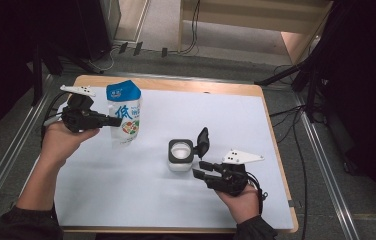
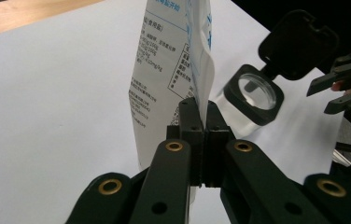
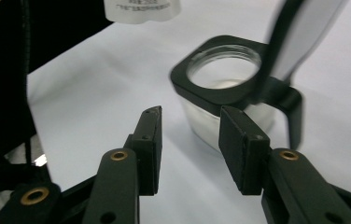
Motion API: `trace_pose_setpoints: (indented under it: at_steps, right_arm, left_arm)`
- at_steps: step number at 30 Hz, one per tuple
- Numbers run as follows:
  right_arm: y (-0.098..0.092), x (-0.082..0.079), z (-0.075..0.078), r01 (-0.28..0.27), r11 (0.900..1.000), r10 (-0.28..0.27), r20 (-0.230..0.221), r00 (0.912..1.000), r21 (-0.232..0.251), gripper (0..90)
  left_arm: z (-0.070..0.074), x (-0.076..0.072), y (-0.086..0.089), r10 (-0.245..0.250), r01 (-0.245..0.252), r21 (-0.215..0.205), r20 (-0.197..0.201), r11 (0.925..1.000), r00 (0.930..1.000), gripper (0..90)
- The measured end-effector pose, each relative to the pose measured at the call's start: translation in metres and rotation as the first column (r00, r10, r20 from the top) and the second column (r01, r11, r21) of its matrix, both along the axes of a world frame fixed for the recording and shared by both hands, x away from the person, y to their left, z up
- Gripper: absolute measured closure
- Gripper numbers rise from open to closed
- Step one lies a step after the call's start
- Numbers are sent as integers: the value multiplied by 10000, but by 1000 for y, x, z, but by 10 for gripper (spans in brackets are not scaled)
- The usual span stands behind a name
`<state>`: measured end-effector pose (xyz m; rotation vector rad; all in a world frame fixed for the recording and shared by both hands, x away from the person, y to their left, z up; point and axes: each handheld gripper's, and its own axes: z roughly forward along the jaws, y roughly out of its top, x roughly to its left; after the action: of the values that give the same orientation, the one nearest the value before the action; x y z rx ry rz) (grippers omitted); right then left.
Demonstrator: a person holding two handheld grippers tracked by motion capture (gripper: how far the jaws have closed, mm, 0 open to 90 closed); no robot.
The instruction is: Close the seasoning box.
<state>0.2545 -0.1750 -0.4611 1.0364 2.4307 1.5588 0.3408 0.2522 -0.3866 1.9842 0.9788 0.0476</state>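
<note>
High view: left gripper (image 1: 107, 120) clamps the bag's (image 1: 125, 113) edge, holding it upright. Right gripper (image 1: 199, 169) gapes empty, the jar (image 1: 181, 155) just beyond its fingertips, lid (image 1: 203, 141) flipped open.

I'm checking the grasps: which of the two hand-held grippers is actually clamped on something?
The left hand-held gripper: its jaws pinch the white pouch's edge. The right hand-held gripper stands open, empty, beside the jar.

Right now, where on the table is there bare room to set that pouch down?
The white mat is bare along its near edge between the two forearms, and across the far right beyond the open jar. It is crowded at the middle, where the right gripper sits beside the jar, and around the left gripper holding the pouch.
</note>
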Motion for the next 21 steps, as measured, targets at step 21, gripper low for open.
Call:
trace_pose_setpoints:
  at_steps: [21]
  right_arm:
    - [-21,22,-4,1007,9949,-1009,-122,9948,-106,608]
  left_arm:
    - [-49,43,26,1302,-1320,332,513,9907,9902,900]
